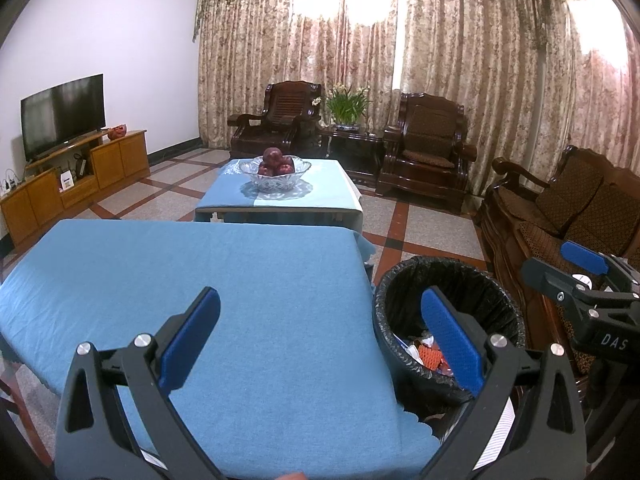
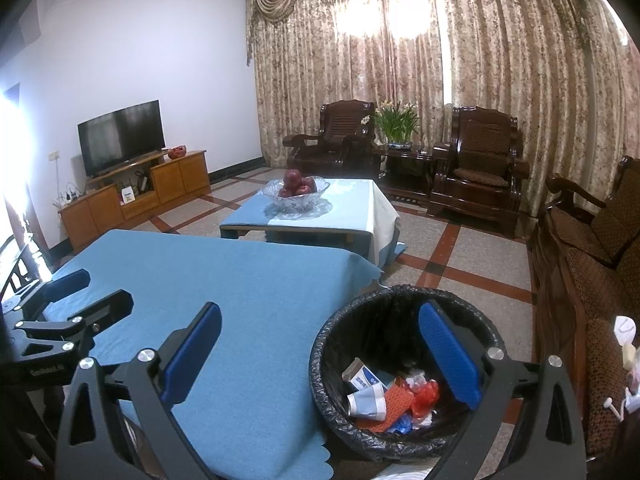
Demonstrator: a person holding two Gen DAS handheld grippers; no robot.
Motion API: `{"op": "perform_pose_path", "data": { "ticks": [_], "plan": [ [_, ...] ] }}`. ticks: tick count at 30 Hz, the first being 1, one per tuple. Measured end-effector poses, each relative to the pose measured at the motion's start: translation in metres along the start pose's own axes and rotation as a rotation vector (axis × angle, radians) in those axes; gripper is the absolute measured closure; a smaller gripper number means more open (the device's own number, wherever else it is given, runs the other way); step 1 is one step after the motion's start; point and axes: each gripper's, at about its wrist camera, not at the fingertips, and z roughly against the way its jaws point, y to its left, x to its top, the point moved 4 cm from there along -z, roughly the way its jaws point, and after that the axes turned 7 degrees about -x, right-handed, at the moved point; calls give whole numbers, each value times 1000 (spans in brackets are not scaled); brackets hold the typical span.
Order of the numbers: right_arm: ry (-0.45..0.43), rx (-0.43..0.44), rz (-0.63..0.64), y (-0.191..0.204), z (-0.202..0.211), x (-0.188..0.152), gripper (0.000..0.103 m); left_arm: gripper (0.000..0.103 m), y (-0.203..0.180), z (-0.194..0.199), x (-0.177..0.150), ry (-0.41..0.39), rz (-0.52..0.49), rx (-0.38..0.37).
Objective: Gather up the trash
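Note:
A black-bagged trash bin (image 2: pixel 404 312) stands on the floor at the right edge of the blue-clothed table (image 2: pixel 240 288). It holds trash (image 2: pixel 384 396): a small box, a paper cup, red and orange wrappers. The bin also shows in the left wrist view (image 1: pixel 448 280). My left gripper (image 1: pixel 320 340) is open and empty above the table's near right part. My right gripper (image 2: pixel 320 344) is open and empty, with its right finger over the bin and its left finger over the table. The right gripper shows at the right of the left wrist view (image 1: pixel 588 280).
A second low table (image 1: pixel 280 196) with a glass bowl of apples (image 1: pixel 275 168) stands beyond. Dark wooden armchairs (image 1: pixel 428 148) and a sofa (image 1: pixel 568 216) line the back and right. A TV cabinet (image 1: pixel 72 180) stands at the left wall.

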Motion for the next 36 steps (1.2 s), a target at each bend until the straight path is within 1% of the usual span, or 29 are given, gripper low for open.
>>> {"op": "perform_pose_path", "data": {
  "ticks": [36],
  "plan": [
    [2,3,-2,1,-1,-1,6,5,2,1,-2,-4,0,4]
  ]
}}
